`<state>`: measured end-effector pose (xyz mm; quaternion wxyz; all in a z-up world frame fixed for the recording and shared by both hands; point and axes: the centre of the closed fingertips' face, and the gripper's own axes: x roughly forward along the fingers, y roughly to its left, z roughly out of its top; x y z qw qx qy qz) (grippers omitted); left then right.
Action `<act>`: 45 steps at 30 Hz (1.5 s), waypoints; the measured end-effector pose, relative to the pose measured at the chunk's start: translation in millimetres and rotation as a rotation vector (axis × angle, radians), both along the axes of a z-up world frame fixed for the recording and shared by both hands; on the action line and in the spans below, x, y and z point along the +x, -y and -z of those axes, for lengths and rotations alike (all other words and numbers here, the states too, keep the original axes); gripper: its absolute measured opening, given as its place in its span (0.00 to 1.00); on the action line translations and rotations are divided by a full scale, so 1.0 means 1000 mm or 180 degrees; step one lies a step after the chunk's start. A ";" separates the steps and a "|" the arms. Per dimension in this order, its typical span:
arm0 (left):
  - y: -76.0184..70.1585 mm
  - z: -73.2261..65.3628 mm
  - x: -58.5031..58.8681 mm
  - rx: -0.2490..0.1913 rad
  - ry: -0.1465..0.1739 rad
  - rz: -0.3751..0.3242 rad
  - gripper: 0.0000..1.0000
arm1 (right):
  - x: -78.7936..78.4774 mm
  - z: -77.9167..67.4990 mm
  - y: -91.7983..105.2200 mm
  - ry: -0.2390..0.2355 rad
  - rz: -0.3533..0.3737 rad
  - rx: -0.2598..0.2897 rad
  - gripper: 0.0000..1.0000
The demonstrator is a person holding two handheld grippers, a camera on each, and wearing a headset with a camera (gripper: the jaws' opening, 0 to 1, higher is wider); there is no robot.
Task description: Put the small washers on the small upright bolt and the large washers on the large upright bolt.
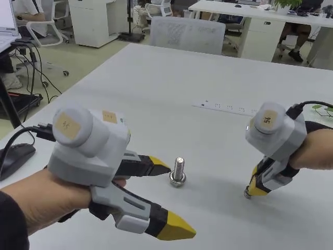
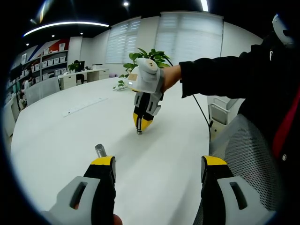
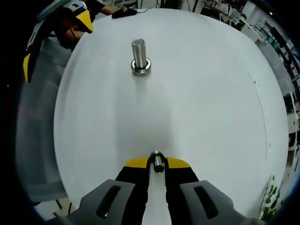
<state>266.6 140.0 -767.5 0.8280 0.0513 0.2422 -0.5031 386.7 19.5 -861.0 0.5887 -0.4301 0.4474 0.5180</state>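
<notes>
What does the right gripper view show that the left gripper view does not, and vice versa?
The right gripper view adds the upright bolt's base, ringed by a washer. The left gripper view adds window blinds and the right arm's dark sleeve. Both share the table, the bolt's shaft, and the right tongs shut on a small metal piece.

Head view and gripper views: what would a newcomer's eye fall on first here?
The large bolt stands upright in the middle of the white table, with a washer around its base. To its right the right gripper points down at the table, jaws shut on a small metal piece. The left gripper sits beside the bolt, jaws wide open.
</notes>
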 end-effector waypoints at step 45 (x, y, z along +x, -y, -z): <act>0.001 0.000 0.000 -0.0007 -0.0008 0.0013 0.74 | 0.000 0.006 0.000 0.0018 -0.0052 -0.0007 0.16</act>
